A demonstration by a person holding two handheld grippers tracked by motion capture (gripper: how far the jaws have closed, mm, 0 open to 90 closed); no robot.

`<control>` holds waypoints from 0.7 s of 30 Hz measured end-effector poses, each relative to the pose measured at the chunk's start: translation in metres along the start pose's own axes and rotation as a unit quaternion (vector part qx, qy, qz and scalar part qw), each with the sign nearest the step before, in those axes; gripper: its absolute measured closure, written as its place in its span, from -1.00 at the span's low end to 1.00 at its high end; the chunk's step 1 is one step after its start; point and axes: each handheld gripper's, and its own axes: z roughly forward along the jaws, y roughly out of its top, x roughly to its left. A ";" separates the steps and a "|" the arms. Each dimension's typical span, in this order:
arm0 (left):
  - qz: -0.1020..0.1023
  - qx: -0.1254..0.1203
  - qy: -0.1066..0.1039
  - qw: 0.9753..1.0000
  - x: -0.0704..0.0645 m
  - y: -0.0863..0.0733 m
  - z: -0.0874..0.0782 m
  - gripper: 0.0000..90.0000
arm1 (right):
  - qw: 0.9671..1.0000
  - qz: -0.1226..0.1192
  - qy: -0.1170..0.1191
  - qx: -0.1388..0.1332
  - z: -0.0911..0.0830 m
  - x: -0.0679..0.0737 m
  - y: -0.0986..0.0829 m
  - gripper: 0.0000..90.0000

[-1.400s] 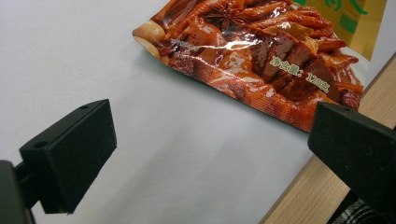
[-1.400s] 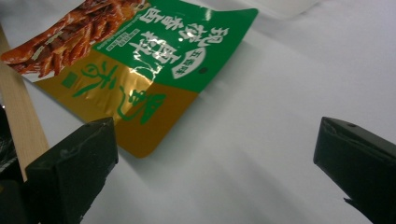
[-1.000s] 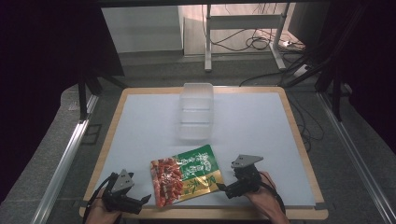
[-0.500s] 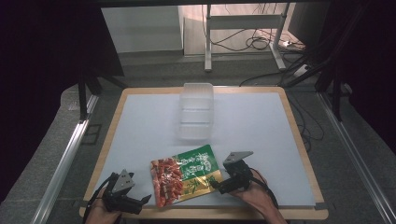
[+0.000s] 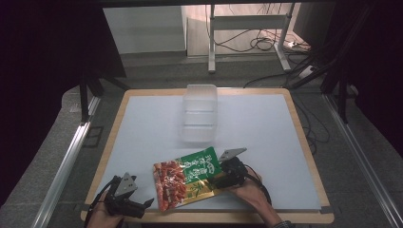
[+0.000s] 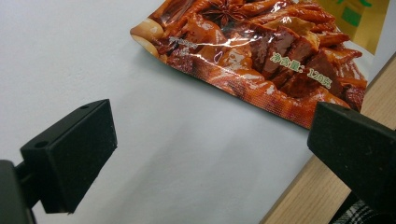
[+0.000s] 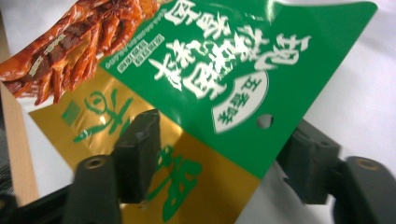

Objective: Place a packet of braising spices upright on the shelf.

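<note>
Right tongs [image 5: 219, 179] now astride snack packet [image 5: 186, 177]

A snack packet [image 5: 189, 178] lies on the table [image 5: 266, 137] near its front edge, a clear container [image 5: 200, 113] behind it.

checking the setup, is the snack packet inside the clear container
No, the snack packet lies flat on the white mat, nearer the person than the clear container.

The snack packet [image 5: 187, 176] is green, gold and red-brown — on a white mat [image 5: 266, 128], wood-edged.
</note>
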 end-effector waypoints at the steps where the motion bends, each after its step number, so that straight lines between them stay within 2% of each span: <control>1: 0.000 0.000 0.000 1.000 0.000 0.000 0.000 -0.97 | 1.000 -0.003 -0.001 -0.001 0.001 0.001 0.002 -0.11; 5: 0.001 0.000 0.000 1.000 0.000 0.000 0.000 -0.97 | 1.000 -0.007 -0.001 -0.006 0.003 -0.002 0.007 0.18; 7: 0.001 0.000 0.000 1.000 0.000 0.000 0.000 -0.97 | 1.000 -0.001 0.001 -0.009 0.004 -0.004 0.009 0.30; 8: 0.001 0.000 0.000 1.000 0.000 0.000 0.000 -0.97 | 1.000 0.012 0.001 -0.004 0.005 -0.006 0.011 0.37; 10: 0.001 0.000 0.000 1.000 -0.001 0.000 0.000 -0.97 | 1.000 0.015 0.002 -0.004 0.005 -0.007 0.011 0.40; 12: 0.003 0.001 0.000 1.000 -0.001 0.000 0.000 -0.97 | 1.000 0.025 0.008 -0.006 0.005 -0.009 0.014 0.60; 14: 0.004 0.002 0.001 1.000 -0.001 0.000 0.000 -0.97 | 0.999 0.029 0.013 -0.004 0.005 -0.009 0.015 0.65; 16: 0.004 0.002 0.000 1.000 -0.001 0.000 0.000 -0.97 | 0.999 0.027 0.015 0.007 0.007 -0.007 0.018 0.85; 17: 0.004 0.001 0.001 1.000 -0.001 0.000 0.000 -0.97 | 0.999 0.027 0.015 0.007 0.007 -0.007 0.018 0.85; 18: 0.004 0.001 0.001 1.000 -0.001 0.000 0.000 -0.97 | 0.999 0.030 0.015 0.007 0.007 -0.006 0.019 0.95; 21: 0.003 0.000 0.001 1.000 -0.001 0.000 0.000 -0.97 | 0.999 0.031 0.017 0.000 0.004 -0.005 0.023 0.98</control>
